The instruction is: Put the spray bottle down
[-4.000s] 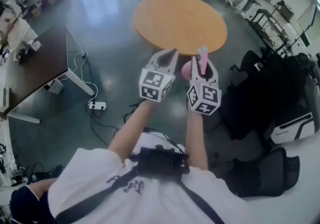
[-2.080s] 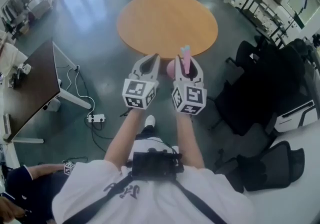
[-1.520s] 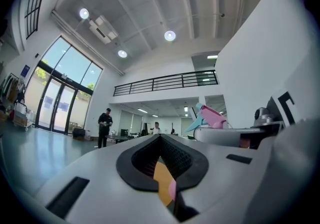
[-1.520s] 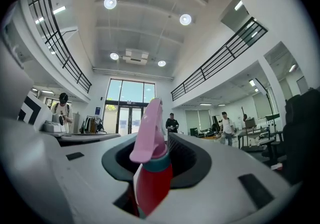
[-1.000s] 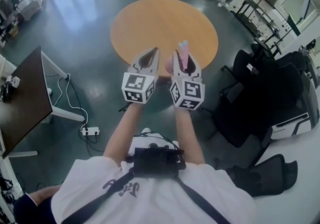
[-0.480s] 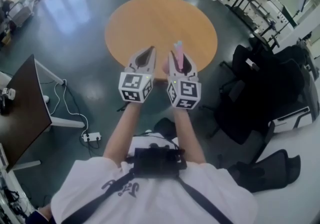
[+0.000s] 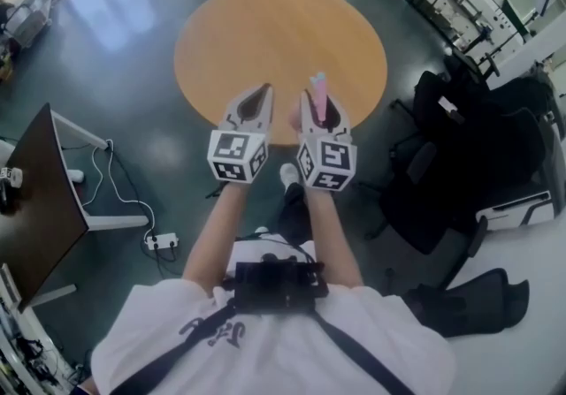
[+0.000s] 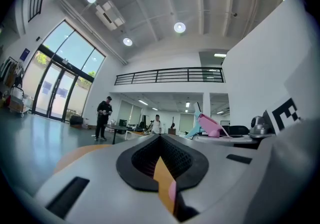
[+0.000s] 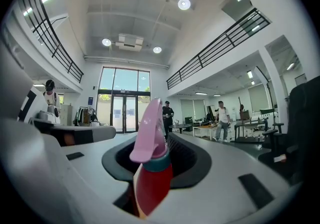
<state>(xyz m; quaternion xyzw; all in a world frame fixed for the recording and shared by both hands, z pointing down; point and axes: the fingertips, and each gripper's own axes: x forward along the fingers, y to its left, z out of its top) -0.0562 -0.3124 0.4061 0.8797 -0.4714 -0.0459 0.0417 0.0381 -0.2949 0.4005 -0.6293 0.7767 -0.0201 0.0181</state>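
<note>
The right claw (image 7: 319, 98) grips the spray bottle (image 9: 150, 168); the left claw (image 7: 263, 91) is closed, empty.

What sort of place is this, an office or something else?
Probably a large open lab or office hall: a round wooden table, black chairs beside it, a railed upper gallery and tall glass doors.

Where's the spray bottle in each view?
Head view: spray bottle in the right gripper, centre, at the table's near edge.
Left gripper view: its pink head, right of centre.
Right gripper view: dead centre, between the jaws.
Shared by head and left views: round wooden table.
</note>
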